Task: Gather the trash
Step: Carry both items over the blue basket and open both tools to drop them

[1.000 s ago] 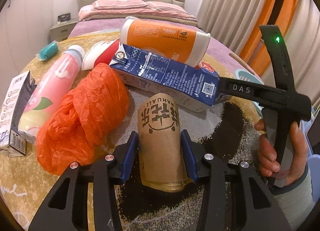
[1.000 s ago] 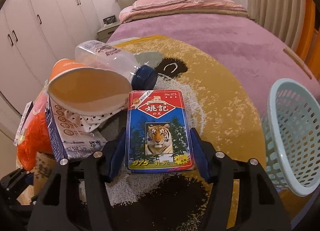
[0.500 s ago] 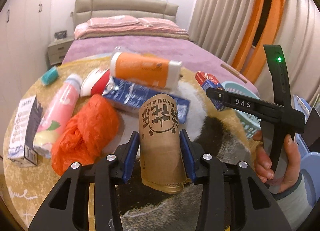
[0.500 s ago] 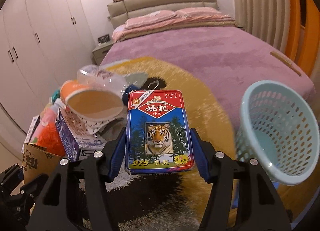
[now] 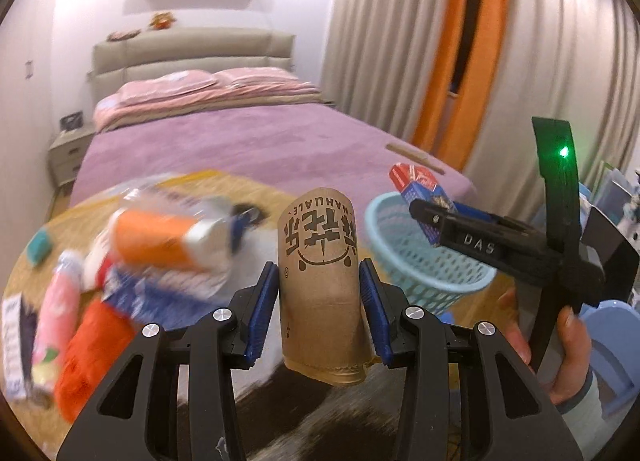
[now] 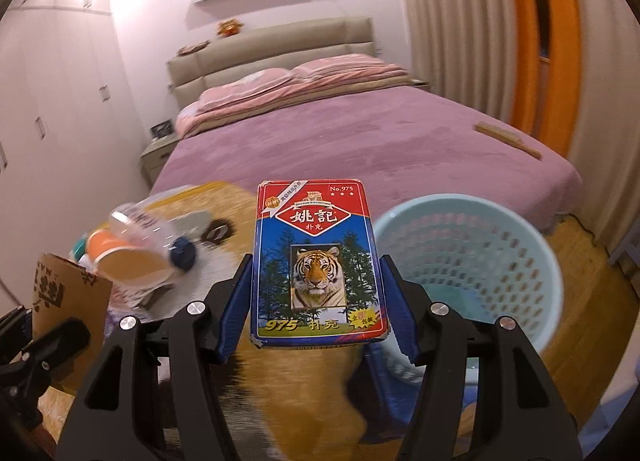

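My left gripper (image 5: 319,303) is shut on a brown paper cup sleeve (image 5: 320,285) printed with black characters, held up in the air. My right gripper (image 6: 316,293) is shut on a red and blue playing-card box (image 6: 318,265) with a tiger picture. A light blue plastic basket (image 6: 468,261) stands on the floor just right of the card box. In the left wrist view the basket (image 5: 424,265) sits behind the cup sleeve, and the right gripper (image 5: 430,201) holds the card box (image 5: 420,185) over its rim.
A trash pile lies on the round yellow rug (image 5: 44,257): an orange cup (image 5: 160,241), a pink bottle (image 5: 56,313), an orange plastic bag (image 5: 92,349), a blue carton (image 5: 148,297), a clear bottle (image 6: 148,229). A purple bed (image 6: 360,133) stands behind. A hand (image 5: 568,353) holds the right gripper's handle.
Both grippers rose and swung right, away from the trash pile toward the basket, each keeping its item. The basket now sits much closer in both views.
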{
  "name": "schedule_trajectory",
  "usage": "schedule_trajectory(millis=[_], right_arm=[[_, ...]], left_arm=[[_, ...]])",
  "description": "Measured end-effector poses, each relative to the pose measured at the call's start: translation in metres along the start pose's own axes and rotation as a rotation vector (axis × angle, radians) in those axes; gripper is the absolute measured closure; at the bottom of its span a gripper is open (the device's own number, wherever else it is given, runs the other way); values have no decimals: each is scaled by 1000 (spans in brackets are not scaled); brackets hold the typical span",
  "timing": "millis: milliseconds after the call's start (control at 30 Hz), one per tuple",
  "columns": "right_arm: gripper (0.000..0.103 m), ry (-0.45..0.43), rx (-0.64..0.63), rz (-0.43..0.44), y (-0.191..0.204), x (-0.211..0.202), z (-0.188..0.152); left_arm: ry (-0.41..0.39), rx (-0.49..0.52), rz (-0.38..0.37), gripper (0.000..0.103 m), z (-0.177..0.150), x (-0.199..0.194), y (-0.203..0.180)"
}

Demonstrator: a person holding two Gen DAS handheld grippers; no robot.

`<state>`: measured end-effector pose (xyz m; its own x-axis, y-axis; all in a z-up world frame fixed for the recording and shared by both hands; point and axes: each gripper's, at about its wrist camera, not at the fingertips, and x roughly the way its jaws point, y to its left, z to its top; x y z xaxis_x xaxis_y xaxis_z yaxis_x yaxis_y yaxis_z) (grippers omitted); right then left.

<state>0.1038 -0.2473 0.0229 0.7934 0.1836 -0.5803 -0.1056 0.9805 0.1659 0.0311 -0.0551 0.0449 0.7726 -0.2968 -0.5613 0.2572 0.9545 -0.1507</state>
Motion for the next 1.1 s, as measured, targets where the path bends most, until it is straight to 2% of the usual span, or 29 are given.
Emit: schedule_trajectory(millis=[367, 600, 867, 1100], right_arm=[[45, 39, 161, -145, -98, 10, 4], [45, 113, 269, -198, -148, 34, -6], [45, 191, 326, -229, -177, 64, -22], [44, 233, 336, -258, -188, 75, -32]], left_arm=[[47, 47, -156, 63, 35, 76, -57], [98, 107, -181, 63, 42, 132, -95], [210, 124, -195, 63, 30, 194, -116], [270, 117, -222, 60, 18, 219, -119]])
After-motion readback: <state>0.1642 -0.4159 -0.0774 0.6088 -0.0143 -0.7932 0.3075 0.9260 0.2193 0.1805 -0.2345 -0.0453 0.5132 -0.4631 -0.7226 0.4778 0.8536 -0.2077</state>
